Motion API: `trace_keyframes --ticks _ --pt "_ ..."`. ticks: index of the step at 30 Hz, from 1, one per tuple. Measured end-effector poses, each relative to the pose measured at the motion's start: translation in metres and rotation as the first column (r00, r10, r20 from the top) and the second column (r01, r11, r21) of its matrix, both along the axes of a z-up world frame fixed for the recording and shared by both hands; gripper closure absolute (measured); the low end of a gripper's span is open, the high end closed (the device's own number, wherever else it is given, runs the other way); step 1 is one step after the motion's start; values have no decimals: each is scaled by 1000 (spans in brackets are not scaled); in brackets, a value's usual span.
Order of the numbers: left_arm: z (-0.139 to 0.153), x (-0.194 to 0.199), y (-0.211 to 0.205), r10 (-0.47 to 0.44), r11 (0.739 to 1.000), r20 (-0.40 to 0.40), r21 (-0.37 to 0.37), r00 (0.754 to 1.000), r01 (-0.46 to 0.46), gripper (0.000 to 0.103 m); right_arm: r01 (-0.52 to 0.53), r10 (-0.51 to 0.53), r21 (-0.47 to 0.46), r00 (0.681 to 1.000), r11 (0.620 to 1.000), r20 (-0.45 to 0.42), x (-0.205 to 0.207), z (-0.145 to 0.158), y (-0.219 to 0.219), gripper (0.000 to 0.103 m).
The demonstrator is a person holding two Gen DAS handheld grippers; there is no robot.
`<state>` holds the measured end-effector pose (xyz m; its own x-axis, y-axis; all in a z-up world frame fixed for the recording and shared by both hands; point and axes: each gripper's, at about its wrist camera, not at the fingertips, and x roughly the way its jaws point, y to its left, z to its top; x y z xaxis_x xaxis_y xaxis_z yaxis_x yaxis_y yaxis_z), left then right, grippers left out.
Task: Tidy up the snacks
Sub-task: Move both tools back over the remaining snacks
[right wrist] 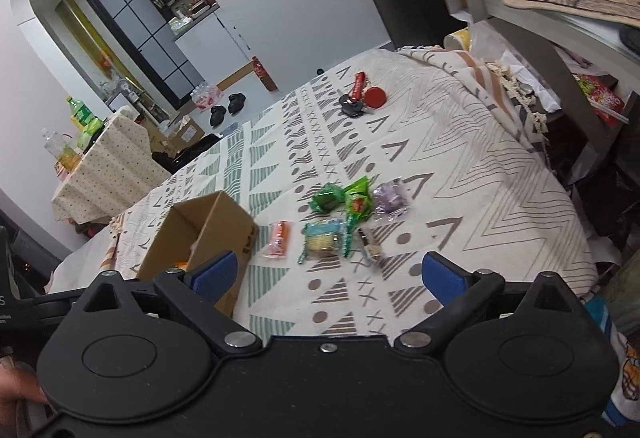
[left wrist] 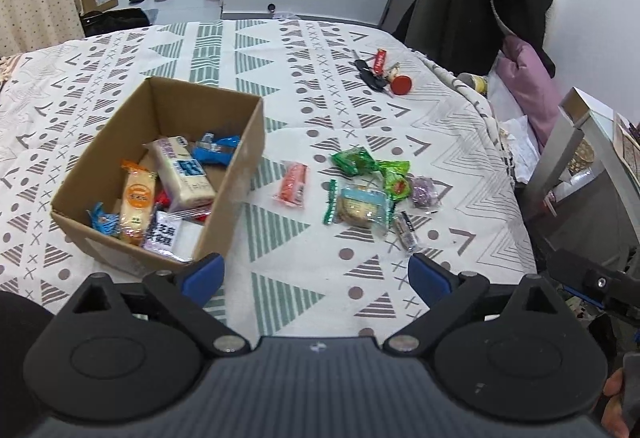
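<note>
My table (left wrist: 360, 50) carries a patterned cloth. A cardboard box (left wrist: 244, 158) sits on its left part, open-topped and holding several wrapped snacks, among them a blue packet (left wrist: 216, 150). Right of the box, apart from it, lie loose snacks: a teal-edged cracker pack (left wrist: 360, 208), a green packet (left wrist: 354, 160), an orange packet (left wrist: 293, 185), a purple sweet (left wrist: 423, 191). Keys (left wrist: 380, 72) lie farther back. My left tongs (left wrist: 316, 276) and right tongs (right wrist: 330, 276) both stand spread wide, holding nothing, above the near table edge.

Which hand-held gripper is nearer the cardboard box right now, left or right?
Left, as far as the views show. The left hand-held gripper hangs open with one finger just over the cardboard box corner. The right hand-held gripper hangs open beside the box, facing the loose snacks.
</note>
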<state>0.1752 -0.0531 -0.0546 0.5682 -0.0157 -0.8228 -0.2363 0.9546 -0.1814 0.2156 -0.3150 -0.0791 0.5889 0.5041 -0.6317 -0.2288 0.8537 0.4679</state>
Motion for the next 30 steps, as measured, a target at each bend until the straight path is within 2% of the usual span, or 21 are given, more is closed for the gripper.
trace_keyframes --ticks 5,10,12,15,19,30 --pt "-13 6 -11 -5 1000 -2 0 1000 5 5 33 -32 26 999 999 -32 6 -16 -9 4" --pt "-33 19 -21 -13 1000 -26 -18 1000 12 5 68 -64 44 994 997 -87 19 -36 -14 14" --pt "-38 25 -23 -9 1000 -21 -11 1000 9 5 72 -65 64 993 995 -101 26 -43 -14 14" --pt "-46 37 -24 -3 1000 -23 -19 1000 3 5 67 -59 72 993 995 -105 36 -51 -11 15" --pt "-55 55 -22 19 999 -6 -31 1000 -20 7 51 -41 68 991 996 -131 53 -66 -5 25" --pt "-88 100 -20 24 997 -11 -75 1000 -25 10 1 6 42 986 999 -169 86 -96 12 34"
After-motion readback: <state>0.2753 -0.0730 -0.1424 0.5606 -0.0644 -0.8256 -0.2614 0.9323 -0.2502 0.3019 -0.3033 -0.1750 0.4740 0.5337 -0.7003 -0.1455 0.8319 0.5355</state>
